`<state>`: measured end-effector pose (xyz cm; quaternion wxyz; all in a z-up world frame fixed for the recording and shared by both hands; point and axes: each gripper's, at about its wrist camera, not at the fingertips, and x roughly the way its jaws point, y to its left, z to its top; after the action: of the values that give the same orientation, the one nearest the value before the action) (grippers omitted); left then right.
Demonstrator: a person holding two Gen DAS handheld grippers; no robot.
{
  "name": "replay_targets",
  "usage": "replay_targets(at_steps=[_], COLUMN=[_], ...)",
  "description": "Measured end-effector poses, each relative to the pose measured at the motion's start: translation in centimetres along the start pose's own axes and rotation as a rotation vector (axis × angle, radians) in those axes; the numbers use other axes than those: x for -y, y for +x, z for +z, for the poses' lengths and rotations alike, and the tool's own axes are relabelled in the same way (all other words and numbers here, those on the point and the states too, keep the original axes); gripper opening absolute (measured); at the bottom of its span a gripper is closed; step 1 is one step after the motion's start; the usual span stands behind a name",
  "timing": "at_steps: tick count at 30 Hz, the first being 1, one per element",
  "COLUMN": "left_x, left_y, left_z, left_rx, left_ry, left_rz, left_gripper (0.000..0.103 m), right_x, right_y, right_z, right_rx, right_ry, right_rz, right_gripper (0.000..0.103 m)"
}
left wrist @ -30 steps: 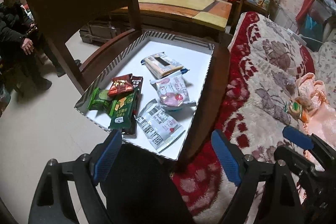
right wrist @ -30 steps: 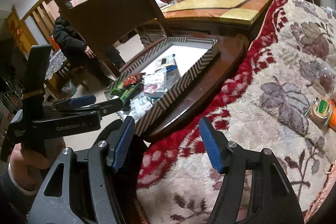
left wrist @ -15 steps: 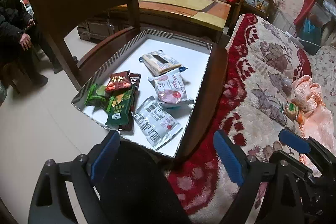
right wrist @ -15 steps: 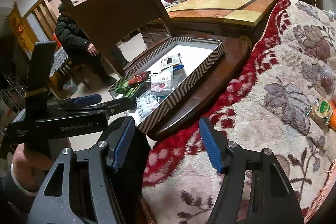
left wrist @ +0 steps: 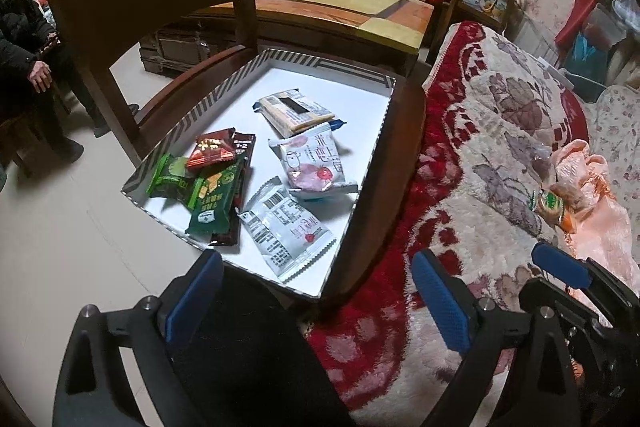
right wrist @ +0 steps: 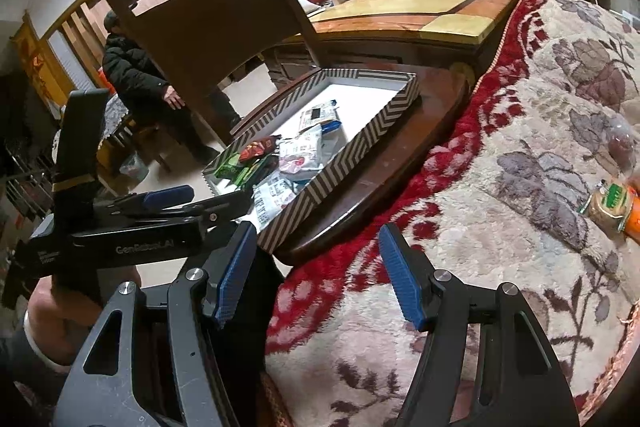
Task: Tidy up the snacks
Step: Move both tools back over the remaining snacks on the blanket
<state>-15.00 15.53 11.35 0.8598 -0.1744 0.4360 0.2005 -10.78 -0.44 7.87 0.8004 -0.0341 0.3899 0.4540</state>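
Both the left gripper [left wrist: 316, 291] and right gripper [right wrist: 316, 271] hover level near the tray [left wrist: 362, 183], fingers released.

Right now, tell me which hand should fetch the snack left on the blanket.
Right. The right tongs are open over the blanket, nearer the loose snack. The left tongs, also open, face the tray.
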Motion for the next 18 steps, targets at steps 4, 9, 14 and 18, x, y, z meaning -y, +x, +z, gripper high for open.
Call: replay_targets(at_steps=[4, 9, 14, 18], left_x=[1.1, 3.6, 5.7, 6.1], left_y=[-0.8, -2.0, -1.4, -0.8], left_z=[0.5, 1.7, 2.8, 3.6], left_rx=[0.05, 0.128, 0.141, 0.153], left_ry=[0.047, 0.136, 0.163, 0.142], left_rz=[-0.018, -0.076, -0.105, -0.1], left_gripper=[0.097, 0.103, 0.103, 0.103], right_x=[1.0, 2.9, 4.9, 5.8], right_y=[-0.6, -2.3, -4.0, -4.5], right_z=[0.0, 0.1, 0.1, 0.2], right_rx=[0.003, 0.027, 0.063, 0.06], right_ry=[0.023, 0.055, 0.092, 0.103], right_rz=[-0.011, -0.05, -0.088, -0.119], right_gripper=[0.064, 0.064, 0.064, 0.064])
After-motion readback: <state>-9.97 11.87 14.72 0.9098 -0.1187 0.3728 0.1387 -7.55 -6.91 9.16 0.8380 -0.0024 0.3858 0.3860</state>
